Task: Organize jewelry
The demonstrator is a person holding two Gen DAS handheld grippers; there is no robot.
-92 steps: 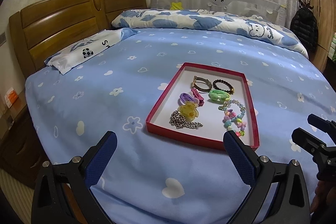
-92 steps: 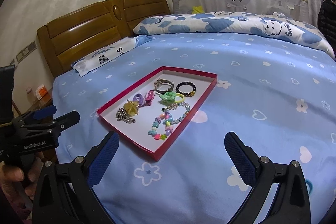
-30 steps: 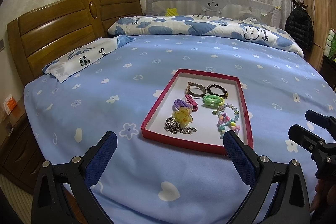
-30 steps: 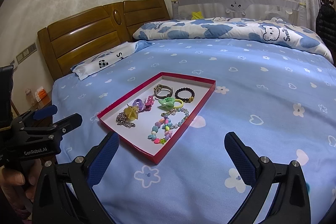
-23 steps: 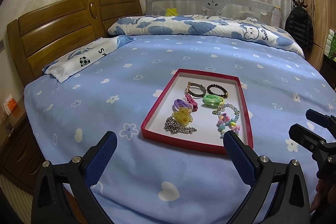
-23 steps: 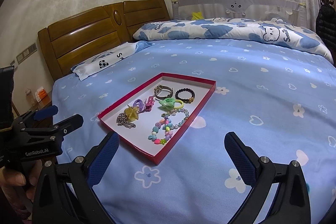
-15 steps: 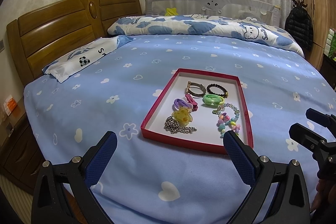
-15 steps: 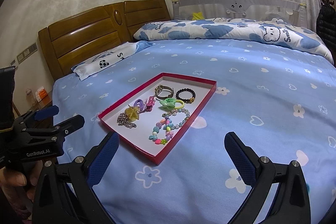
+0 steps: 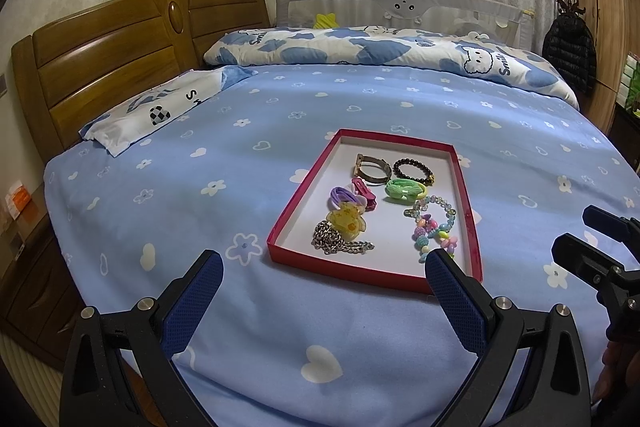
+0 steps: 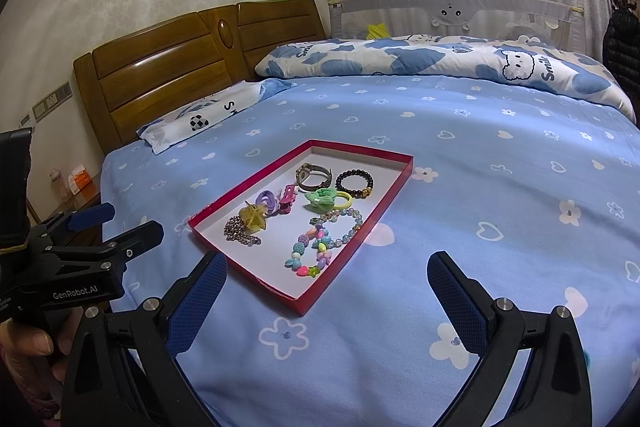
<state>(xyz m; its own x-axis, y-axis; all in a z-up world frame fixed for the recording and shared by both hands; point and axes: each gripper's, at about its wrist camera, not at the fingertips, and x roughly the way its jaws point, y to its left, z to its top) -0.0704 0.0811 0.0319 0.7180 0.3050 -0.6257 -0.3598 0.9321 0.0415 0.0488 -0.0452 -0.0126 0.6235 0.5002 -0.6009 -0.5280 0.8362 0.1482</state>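
On the blue bed sheet sits a flat red tray, and all the jewelry lies inside it: a watch, a dark bead bracelet, a green hair tie, a purple hair tie, a pink clip, a yellow clip, a silver chain and a string of colorful beads. The things lie in two loose rows, some touching, like the yellow clip on the chain. This could be a tray already sorted, or a tray waiting to be tidied; one look cannot tell which. If a piece is to be picked up, it is best to come straight down on one small thing, pinch gently, and not snag the chain or the beads next to it. The tray's long side runs away from the grippers toward the pillows, leaning a little left in the left view. The left gripper has its fingers wide apart and holds nothing. The right gripper is also spread wide and holds nothing. Both hang near the tray's closest edge, above the sheet.
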